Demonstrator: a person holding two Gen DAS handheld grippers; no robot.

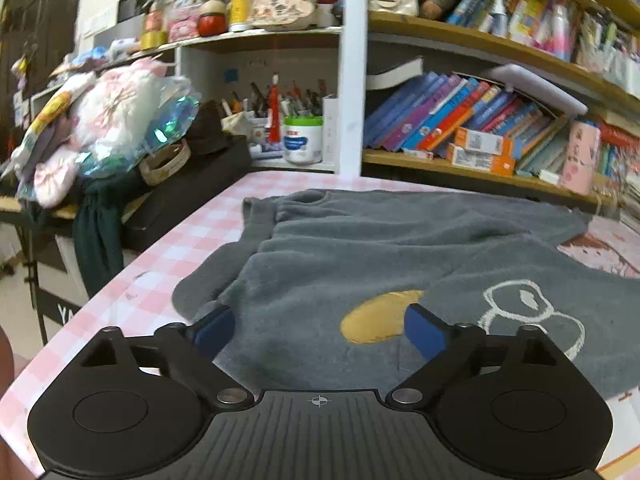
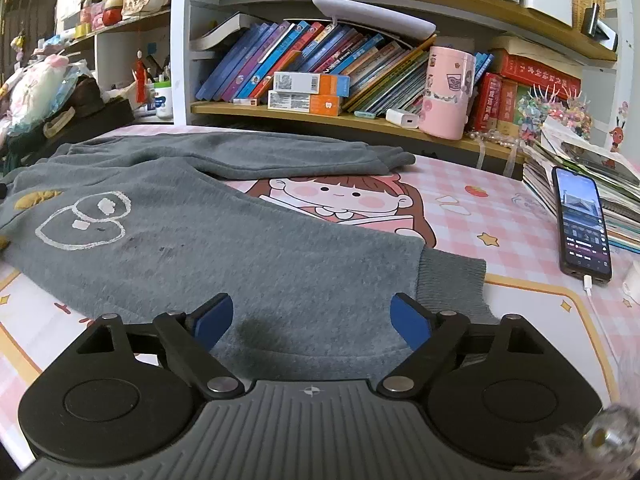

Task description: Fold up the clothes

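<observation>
On the bench (image 2: pixel 500 216), which wears a pink checked cover printed with a cartoon girl, a pair of grey fleece trousers (image 2: pixel 208 240) lies spread out flat. From the right wrist view, one leg runs toward the near right and ends in a ribbed cuff (image 2: pixel 452 280), while the other leg stretches along the far side beneath the bookshelf (image 2: pixel 328 120). A white outline drawing (image 2: pixel 84 220) and a mustard-yellow patch (image 2: pixel 36 199) mark the fabric near the waist end.

The right gripper (image 2: pixel 312 320) hangs just above the near leg, close to the cuff, its blue-padded jaws spread wide with only cloth showing between them; nothing is grasped. The left gripper (image 1: pixel 318 332) hovers over the waist end of the trousers (image 1: pixel 400 248), jaws likewise wide apart and empty, with the yellow patch (image 1: pixel 380 316) between its fingers and the white drawing (image 1: pixel 528 316) just to the right. Whether either gripper's pads touch the fabric cannot be told.

At the right edge of the bench a phone (image 2: pixel 582 224) lies face up with its screen lit and a white cable plugged into its near end, beside a stack of books and papers (image 2: pixel 580 168). A pink canister (image 2: pixel 448 92) stands on the lower shelf among leaning books. Left of the bench, a heap of soft toys and bags (image 1: pixel 100 128) sits on a dark unit.
</observation>
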